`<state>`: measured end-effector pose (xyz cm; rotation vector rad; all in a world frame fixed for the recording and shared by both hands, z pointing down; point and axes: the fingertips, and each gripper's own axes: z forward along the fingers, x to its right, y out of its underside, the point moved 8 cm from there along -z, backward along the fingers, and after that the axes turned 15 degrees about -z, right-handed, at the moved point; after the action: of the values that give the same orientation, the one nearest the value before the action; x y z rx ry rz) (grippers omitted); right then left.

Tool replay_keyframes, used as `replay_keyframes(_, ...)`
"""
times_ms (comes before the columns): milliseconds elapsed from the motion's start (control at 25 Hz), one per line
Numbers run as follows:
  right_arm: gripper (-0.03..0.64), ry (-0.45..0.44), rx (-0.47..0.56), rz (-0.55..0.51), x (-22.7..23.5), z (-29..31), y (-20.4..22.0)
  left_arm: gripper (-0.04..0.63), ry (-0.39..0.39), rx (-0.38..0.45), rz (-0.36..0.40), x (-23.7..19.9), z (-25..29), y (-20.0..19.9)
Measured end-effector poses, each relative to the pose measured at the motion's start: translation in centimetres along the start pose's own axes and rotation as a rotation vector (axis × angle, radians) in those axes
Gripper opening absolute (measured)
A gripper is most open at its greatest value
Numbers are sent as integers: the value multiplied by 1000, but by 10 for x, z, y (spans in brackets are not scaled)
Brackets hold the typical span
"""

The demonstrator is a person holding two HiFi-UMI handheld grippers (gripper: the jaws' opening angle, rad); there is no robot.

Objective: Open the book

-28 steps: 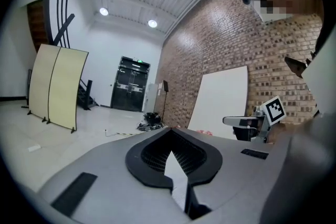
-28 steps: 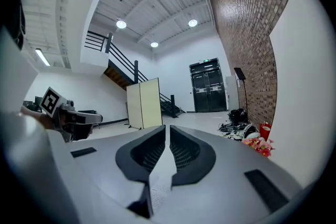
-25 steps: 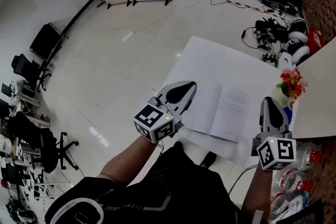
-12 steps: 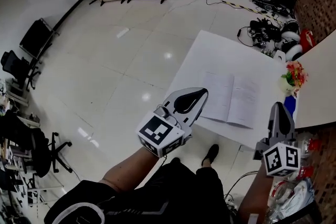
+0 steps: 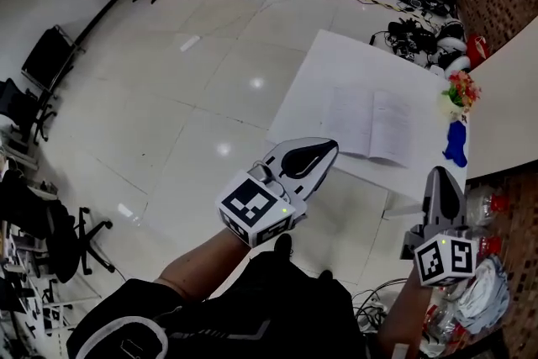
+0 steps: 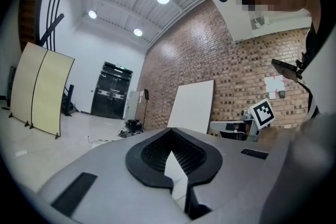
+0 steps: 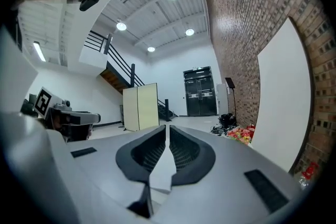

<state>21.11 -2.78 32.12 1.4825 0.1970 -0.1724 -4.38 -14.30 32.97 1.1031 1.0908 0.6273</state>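
Left tool [image 5: 323,152]: jaws together, nothing between them; held level, nose toward 2 o'clock in the head view. Left forearm [image 5: 197,265]: bare, trailing back toward 7 o'clock. Right tool [image 5: 443,179]: jaws together, empty; level, nose toward 12 o'clock, lying at 4 o'clock from the left tool. Right forearm [image 5: 395,322]: trailing toward 6 o'clock.

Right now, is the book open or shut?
Open: the book lies flat on the white table, two pages spread beside a centre crease.

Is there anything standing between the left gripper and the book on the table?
Nothing visible does. The left gripper hangs by the near edge of the white table, and only bare tabletop shows between it and the open book.
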Motion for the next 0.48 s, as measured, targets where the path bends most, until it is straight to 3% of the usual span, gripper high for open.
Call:
replay_keyframes(120, 8, -23, 20, -22, -3, -41, -3, -5, 3, 32, 22, 35, -15, 11)
replay_keyframes(320, 8, -82, 22, -21, 4, -120, 5, -5, -56, 84, 10, 108, -35, 26)
replay_keyframes(480, 8, -133, 14, -32, 15, -172, 23, -5, -63, 50, 50, 168, -39, 47)
